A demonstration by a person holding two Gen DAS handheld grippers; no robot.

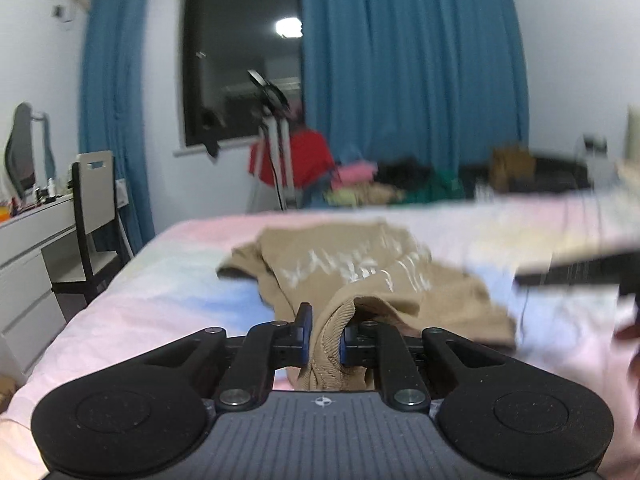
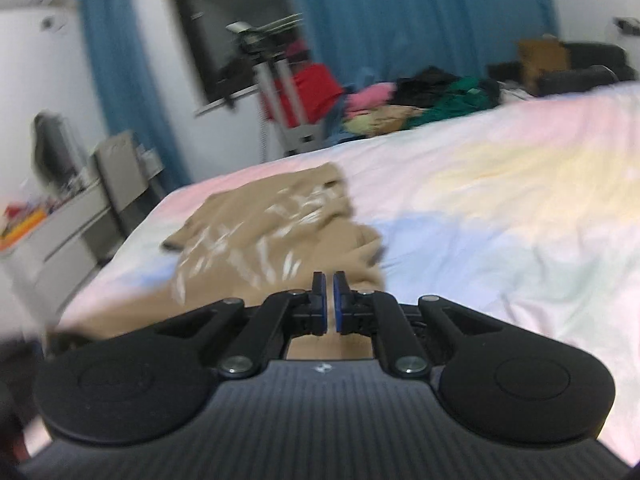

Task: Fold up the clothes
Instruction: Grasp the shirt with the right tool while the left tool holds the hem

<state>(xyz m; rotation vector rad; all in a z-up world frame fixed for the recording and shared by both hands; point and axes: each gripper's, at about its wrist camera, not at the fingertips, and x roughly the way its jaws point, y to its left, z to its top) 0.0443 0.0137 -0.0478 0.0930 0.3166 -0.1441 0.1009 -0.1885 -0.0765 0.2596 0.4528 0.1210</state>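
A home bedroom: a bed (image 2: 500,184) in a pastel sheet, blue curtains (image 1: 412,64) beside a dark window (image 1: 240,52), a white dresser (image 1: 28,256), a chair (image 1: 94,216), and heaped clothes (image 2: 420,100) behind.

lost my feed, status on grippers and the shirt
Left gripper shut on tan shirt ribbed edge. Right gripper nearly shut, nothing visibly held. Shirt crumpled on bed; nothing in the way.
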